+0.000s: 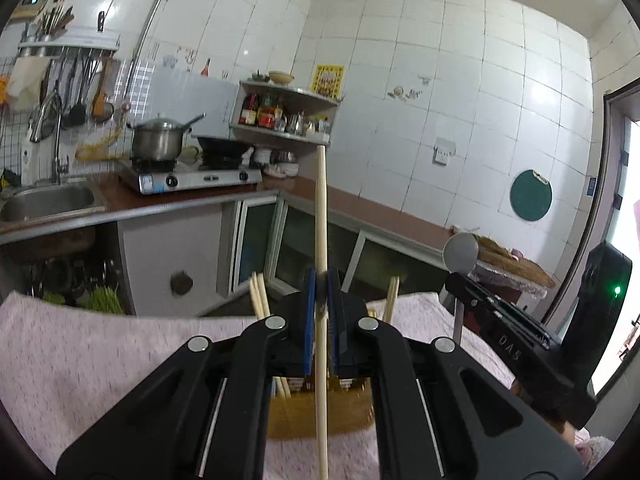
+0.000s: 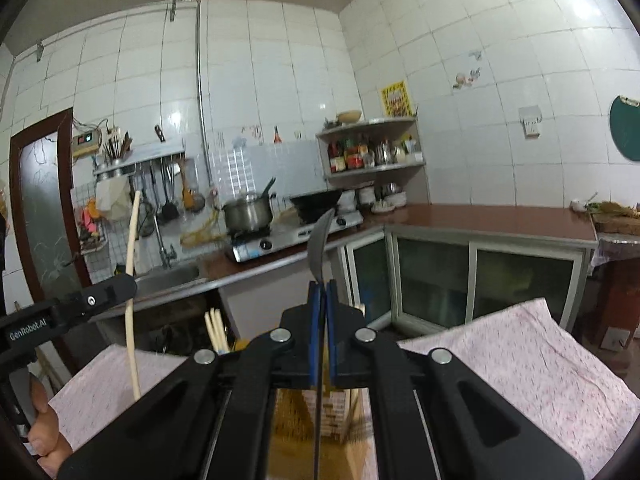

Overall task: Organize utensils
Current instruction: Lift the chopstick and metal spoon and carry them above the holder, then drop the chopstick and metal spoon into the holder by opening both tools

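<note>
My left gripper [image 1: 321, 286] is shut on a pale wooden chopstick [image 1: 321, 216] that stands upright through the jaws. It hangs over a woven utensil holder [image 1: 320, 412] on the pink cloth [image 1: 100, 352]. More chopsticks [image 1: 258, 296] stand in the holder. My right gripper [image 2: 321, 292] is shut on a metal spoon [image 2: 320, 244], held upright with its bowl on top, over the same holder [image 2: 308, 420]. The spoon [image 1: 461, 251] and right gripper also show at the right of the left wrist view. The left gripper and its chopstick [image 2: 132, 280] show at the left of the right wrist view.
A kitchen counter [image 2: 480, 220] runs along the tiled wall with a sink [image 1: 48, 200], a gas stove [image 1: 192, 180] with a pot [image 1: 158, 140], and a corner shelf of bottles [image 1: 280, 116]. Glass-front cabinets [image 2: 460, 288] stand below. A doorway is at far right.
</note>
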`<state>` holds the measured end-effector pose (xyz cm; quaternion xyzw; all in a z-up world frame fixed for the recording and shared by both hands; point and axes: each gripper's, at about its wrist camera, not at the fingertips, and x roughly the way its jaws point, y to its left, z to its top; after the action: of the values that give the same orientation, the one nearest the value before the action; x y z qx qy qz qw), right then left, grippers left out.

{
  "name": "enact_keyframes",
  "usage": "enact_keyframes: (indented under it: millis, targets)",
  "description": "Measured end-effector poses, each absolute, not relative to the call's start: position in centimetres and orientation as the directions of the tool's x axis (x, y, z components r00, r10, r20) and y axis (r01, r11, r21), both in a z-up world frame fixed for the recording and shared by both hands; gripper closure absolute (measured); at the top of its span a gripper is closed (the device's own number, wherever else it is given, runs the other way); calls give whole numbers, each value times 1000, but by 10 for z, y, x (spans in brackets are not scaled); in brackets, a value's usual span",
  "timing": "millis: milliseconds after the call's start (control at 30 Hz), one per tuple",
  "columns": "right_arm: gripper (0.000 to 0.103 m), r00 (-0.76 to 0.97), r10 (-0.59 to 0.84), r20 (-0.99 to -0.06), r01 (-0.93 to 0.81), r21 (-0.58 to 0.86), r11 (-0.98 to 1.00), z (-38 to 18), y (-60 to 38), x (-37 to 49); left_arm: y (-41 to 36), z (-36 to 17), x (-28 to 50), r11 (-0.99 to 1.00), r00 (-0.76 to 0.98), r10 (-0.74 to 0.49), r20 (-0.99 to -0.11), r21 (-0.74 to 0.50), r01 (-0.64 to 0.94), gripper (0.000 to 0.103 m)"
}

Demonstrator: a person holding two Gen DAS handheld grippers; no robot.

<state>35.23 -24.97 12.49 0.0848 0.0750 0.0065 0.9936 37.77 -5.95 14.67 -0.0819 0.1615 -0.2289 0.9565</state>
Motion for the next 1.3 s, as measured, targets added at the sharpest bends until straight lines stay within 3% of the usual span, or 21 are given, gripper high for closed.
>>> enact_keyframes:
  millis: [267,500,700,900,1067,1100,1133,1167,1300]
  targets:
    - [99,996,-15,-92,27,129,991,120,-241,381,-77,150,414,908,888,-415,-196,-147,392,98]
    - [99,998,-22,-67,31,137,990,104,-245,397,-82,122,446,897,882,-434,-186,-176,405,98]
    - [99,997,-6,-72,16,133,991,84,-244,399,-85,98,453,904,880,-426,-209,-147,402,98]
    - [95,990,26,-141,-5,144,990,64,-244,397,-77,82,453,907,872,-419,-252,-170,386,97]
    - [93,981,29,-194,-3,133,991,66,-245,387,-66,86,441,904,857,-425,-293,-191,383,65]
    - [74,977,37,-210,-6,143,990,67,-248,385,-65,87,437,906,856,-421,-300,-187,380,54]
    - [63,974,39,-221,-5,152,988,69,-250,381,-63,88,432,909,857,-415,-306,-180,376,46]
    - [50,975,35,-220,0,155,988,70,-252,376,-62,89,426,912,860,-408,-308,-173,372,44]
    - [48,969,31,-246,6,147,989,76,-254,358,-45,98,396,922,868,-385,-314,-174,346,32]
